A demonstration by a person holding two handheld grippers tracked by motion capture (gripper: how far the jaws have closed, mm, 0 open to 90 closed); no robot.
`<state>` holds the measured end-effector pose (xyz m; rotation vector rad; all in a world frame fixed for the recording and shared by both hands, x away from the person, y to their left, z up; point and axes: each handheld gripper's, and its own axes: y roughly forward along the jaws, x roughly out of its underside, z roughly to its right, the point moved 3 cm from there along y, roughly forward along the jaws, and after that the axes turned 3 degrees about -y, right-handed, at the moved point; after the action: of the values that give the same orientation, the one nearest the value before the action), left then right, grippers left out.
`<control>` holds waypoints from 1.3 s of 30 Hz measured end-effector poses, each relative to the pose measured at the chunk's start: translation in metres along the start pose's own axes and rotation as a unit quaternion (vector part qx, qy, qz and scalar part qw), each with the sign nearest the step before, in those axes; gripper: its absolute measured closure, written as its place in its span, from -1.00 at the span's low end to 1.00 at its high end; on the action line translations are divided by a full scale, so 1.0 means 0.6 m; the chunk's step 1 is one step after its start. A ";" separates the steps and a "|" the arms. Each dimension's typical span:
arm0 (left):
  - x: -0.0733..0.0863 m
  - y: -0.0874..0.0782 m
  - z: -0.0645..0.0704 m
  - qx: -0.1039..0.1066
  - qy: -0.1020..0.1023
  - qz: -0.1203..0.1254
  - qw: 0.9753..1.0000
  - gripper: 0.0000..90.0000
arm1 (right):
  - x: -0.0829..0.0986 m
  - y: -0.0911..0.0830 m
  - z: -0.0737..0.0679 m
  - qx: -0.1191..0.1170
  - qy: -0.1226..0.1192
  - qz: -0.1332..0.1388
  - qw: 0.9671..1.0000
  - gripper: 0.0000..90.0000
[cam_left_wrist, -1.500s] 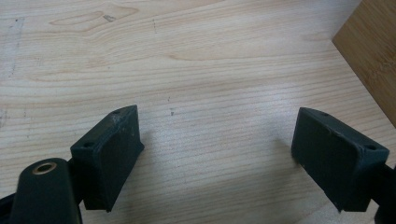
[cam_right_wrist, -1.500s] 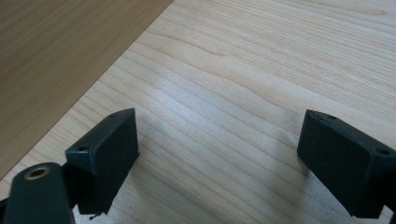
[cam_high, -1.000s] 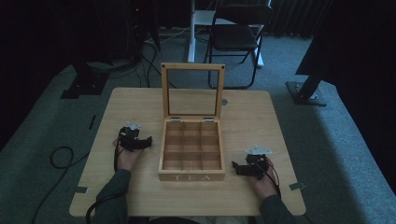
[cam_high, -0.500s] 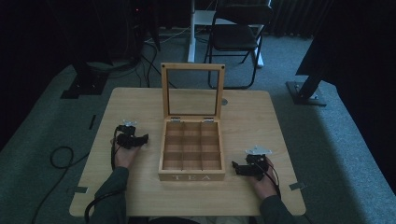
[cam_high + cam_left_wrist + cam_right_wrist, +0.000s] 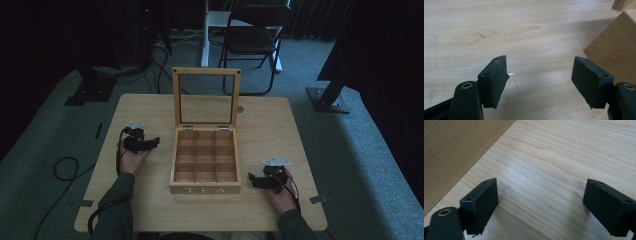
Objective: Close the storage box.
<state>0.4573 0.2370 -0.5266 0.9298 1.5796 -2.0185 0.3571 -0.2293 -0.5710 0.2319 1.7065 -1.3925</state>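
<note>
High view: wooden tea box [image 5: 205, 162] sits mid-table [image 5: 150, 210], glass-paned lid [image 5: 206, 97] upright, nine compartments bare, "TEA" on its front wall. Left gripper [image 5: 150, 143] lies near its left side, right gripper [image 5: 252, 180] near its front right corner, neither touching. Folding chair [image 5: 255, 37] behind the table. Left gripper view: left gripper [image 5: 540, 75] jaws spread, nothing between; box corner at right. Right gripper view: right gripper [image 5: 541, 202] jaws spread over bare tabletop; box wall upper left.

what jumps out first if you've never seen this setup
A wooden tea box sits mid-table with its glass-paned lid standing upright and its nine compartments bare. The left gripper and right gripper flank it, both open with nothing between the jaws. Beyond the table, a dark folding chair stands on the carpet.
</note>
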 end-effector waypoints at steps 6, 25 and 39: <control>-0.019 -0.008 0.004 -0.003 -0.003 0.004 1.000 -0.35 | 0.000 0.000 0.000 0.000 0.000 0.000 1.000 -0.72; -0.077 -0.045 0.023 0.007 0.001 0.054 0.998 -0.28 | 0.000 0.000 -0.001 -0.001 -0.003 0.000 1.000 -0.72; -0.119 -0.061 0.039 0.021 0.020 0.076 0.997 -0.28 | 0.000 0.000 -0.001 -0.001 -0.003 0.000 1.000 -0.72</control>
<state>0.4762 0.2189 -0.4469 1.0783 1.4454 -1.9450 0.3566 -0.2289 -0.5710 0.2262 1.7038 -1.3896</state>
